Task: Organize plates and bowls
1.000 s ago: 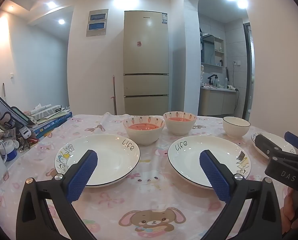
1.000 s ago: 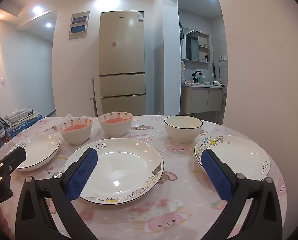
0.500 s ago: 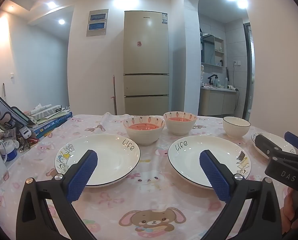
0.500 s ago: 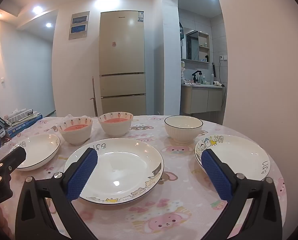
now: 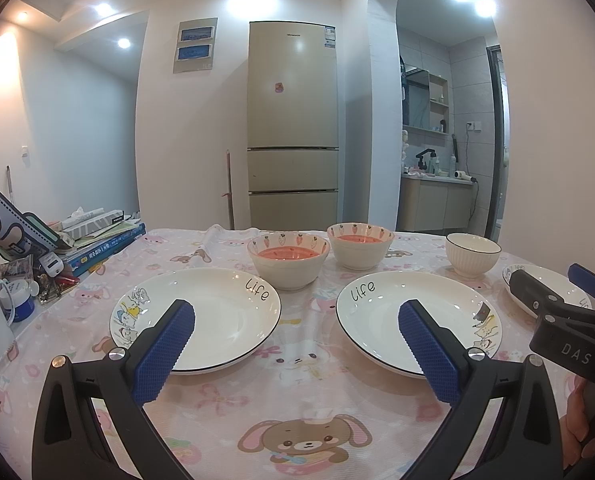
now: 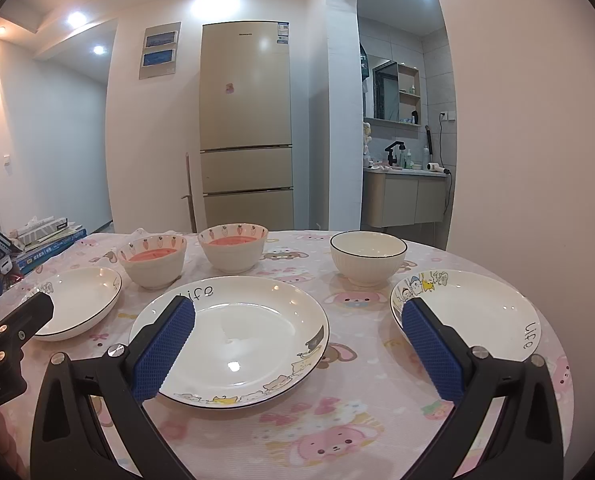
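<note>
Left gripper (image 5: 296, 346) and right gripper (image 6: 298, 344): jaws wide apart, gripping nothing. Centre frame, two carrot-patterned ceramic bowls (image 5: 288, 259) (image 5: 360, 245) with red-orange insides; white ribbed bowl (image 6: 368, 257) empty.

The desk (image 6: 361, 432) wears a pink cartoon-animal cloth. Three white plates (image 6: 237, 340) lie in a row near its front edge; two carrot-rimmed bowls (image 6: 233, 246) and a plain white bowl (image 6: 367, 256) stand behind them. Books (image 5: 101, 246) pile at its left edge.
</note>
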Motion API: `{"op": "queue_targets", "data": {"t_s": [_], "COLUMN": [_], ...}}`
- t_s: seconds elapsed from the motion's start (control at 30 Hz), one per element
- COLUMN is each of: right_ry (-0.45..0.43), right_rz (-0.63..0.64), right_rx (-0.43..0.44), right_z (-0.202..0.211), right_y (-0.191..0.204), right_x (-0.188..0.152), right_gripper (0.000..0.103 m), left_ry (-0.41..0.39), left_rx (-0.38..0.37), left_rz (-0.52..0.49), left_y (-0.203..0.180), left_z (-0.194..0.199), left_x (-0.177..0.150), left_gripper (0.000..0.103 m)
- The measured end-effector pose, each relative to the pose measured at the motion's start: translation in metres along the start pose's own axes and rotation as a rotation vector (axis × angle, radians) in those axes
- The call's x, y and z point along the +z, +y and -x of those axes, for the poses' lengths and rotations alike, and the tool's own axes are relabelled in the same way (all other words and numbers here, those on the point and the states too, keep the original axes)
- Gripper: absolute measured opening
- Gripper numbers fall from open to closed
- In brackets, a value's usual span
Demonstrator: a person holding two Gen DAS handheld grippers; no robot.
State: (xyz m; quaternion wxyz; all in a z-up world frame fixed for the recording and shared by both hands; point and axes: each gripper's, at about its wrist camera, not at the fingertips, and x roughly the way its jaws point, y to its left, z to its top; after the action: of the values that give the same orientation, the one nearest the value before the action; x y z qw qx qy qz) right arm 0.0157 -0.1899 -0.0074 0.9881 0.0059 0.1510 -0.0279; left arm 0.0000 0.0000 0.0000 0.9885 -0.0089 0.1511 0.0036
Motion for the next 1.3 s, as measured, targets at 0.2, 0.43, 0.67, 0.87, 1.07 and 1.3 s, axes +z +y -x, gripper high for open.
{"op": "queue_targets", "data": {"t_s": [0.2,0.43,0.67,0.87,1.07,1.3], "right_ry": [0.001,0.001,0.003,0.004,0.005,0.005], "right_rz": [0.006,0.009,0.012,0.01,0.009,0.01], "right_rx": [0.004,0.004,0.009,0.01,0.009,0.01], "right_z": [0.0003,0.0008,0.0016,-0.0002,0.0011,-0.0007], "right_y": [0.001,-0.0005,0.001,0.0051,0.005,0.0042], "right_x": [0.0001,0.0021,0.0009,0.001,0.0003,0.0012], "right_gripper": [0.103,0.103,0.103,0.103,0.103,0.103], "left_ry": [0.0,-0.001,0.0,0.001,0.001,0.001], "left_rx": [0.001,0.007,0.006,0.006,0.006,0.006], "left_rz": [0.0,0.003,0.004,0.004,0.005,0.005], "left_y": [0.0001,0.0037,0.0031,0.0028,0.0028,0.0031], "left_z": [-0.0003,0.002,0.0003,0.0004,0.0003,0.0002], "left_x": [0.0,-0.0014,-0.0004,-0.0005,-0.0006,-0.0005], "left_gripper": [0.103,0.103,0.103,0.103,0.103,0.103]}}
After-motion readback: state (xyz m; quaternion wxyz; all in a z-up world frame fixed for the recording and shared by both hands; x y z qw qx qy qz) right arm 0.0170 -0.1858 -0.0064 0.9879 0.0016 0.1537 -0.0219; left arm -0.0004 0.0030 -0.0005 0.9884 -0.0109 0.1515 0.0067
